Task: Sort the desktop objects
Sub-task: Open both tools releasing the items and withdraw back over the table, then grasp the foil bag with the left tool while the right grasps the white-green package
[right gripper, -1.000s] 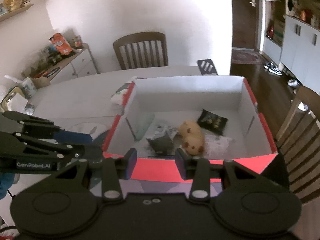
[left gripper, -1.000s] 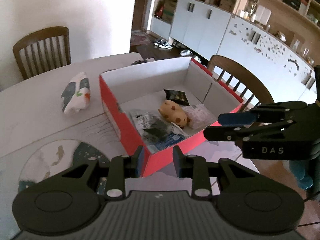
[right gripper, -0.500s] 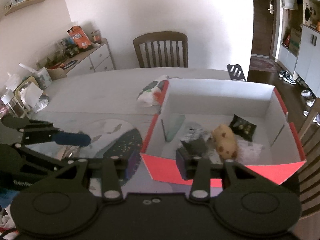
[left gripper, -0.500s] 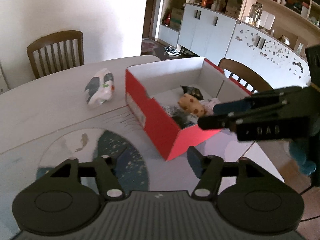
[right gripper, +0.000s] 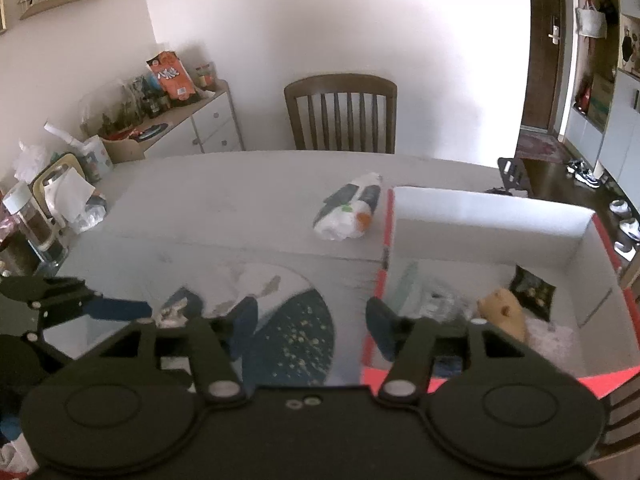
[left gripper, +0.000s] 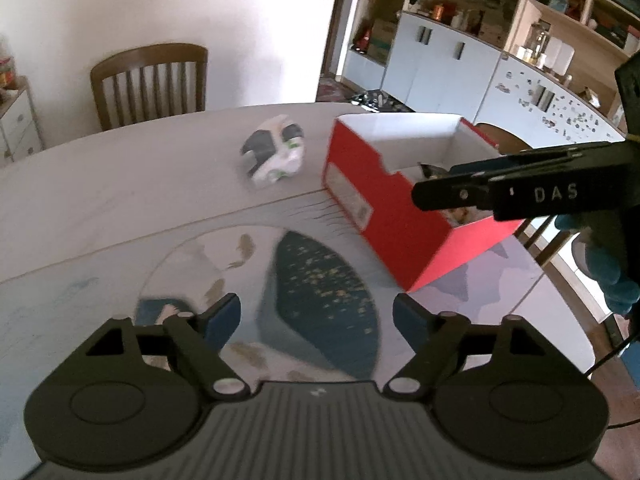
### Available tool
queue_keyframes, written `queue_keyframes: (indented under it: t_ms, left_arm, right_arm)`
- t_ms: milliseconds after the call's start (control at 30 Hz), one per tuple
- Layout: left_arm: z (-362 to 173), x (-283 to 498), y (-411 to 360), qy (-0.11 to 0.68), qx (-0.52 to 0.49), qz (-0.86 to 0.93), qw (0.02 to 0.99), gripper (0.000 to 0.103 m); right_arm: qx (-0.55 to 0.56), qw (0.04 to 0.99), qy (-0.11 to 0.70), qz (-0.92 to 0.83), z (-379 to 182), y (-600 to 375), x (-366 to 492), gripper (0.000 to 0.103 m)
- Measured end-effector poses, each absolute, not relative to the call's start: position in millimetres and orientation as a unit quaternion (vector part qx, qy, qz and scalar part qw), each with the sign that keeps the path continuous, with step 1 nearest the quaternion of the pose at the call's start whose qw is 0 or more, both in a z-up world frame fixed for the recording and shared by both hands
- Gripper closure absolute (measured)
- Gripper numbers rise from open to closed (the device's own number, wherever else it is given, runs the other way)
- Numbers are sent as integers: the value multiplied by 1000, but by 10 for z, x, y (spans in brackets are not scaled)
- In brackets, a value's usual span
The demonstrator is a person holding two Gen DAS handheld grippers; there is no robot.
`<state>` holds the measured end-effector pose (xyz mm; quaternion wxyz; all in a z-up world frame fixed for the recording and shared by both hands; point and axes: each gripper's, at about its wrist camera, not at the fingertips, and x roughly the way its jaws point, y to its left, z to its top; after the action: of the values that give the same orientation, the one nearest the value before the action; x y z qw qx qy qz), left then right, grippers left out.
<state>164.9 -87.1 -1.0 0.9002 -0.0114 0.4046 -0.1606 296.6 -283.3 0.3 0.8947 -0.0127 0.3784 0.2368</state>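
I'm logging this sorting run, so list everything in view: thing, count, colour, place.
box: 1, red outside, white inside, table's right
spotted toy: 1, tan, in box
dark packet: 1, black, in box
white packet: 1, white with dark patches, on table left of box
table mat: 1, pale and dark blue, table front
chair: 1, brown, behind table
left gripper: 1, black, open, empty, over mat
right gripper: 1, black, open, empty, at box's near corner

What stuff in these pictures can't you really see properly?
- Left wrist view: most of what lies inside the red box is hidden by its near wall and the right gripper crossing in front.
- Right wrist view: the wrapped things beside the tan toy in the box are blurred and partly behind the gripper's finger.
- Both views: the print on the white packet is too small to read.
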Motion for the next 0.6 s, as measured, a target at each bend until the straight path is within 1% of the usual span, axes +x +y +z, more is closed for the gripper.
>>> queue_keyframes:
  t_ms: [67, 233, 267, 333, 400, 433, 467, 600]
  left_arm:
    - [-44, 1659, -767, 408, -15, -157, 899, 18]
    - [-145, 1692, -570, 416, -15, -153, 896, 17]
    - [-163, 1695, -539, 417, -13, -153, 896, 16]
    - [-197, 1707, -483, 417, -8, -153, 896, 12]
    - [-237, 1721, -437, 418, -3, -151, 896, 4]
    - [-264, 1734, -414, 419, -1, -150, 896, 0]
    - [-287, 1746, -390, 420, -1, -151, 895, 0]
    - [-392, 1806, -322, 430, -3, -150, 890, 0]
  right_arm:
    - [-14, 896, 379, 233, -13, -2742, 3004, 37]
    - [-16, 898, 382, 216, -60, -2565, 3128, 32]
    - [-17, 900, 381, 212, -70, -2531, 3157, 30]
    - [-22, 901, 381, 205, -97, -2457, 3225, 29]
    - [-23, 902, 382, 198, -121, -2382, 3297, 28]
    - [-23, 903, 382, 194, -131, -2340, 3334, 24]
    - [-23, 905, 381, 189, -141, -2308, 3369, 21]
    - [-22, 910, 379, 165, -194, -2153, 3545, 16]
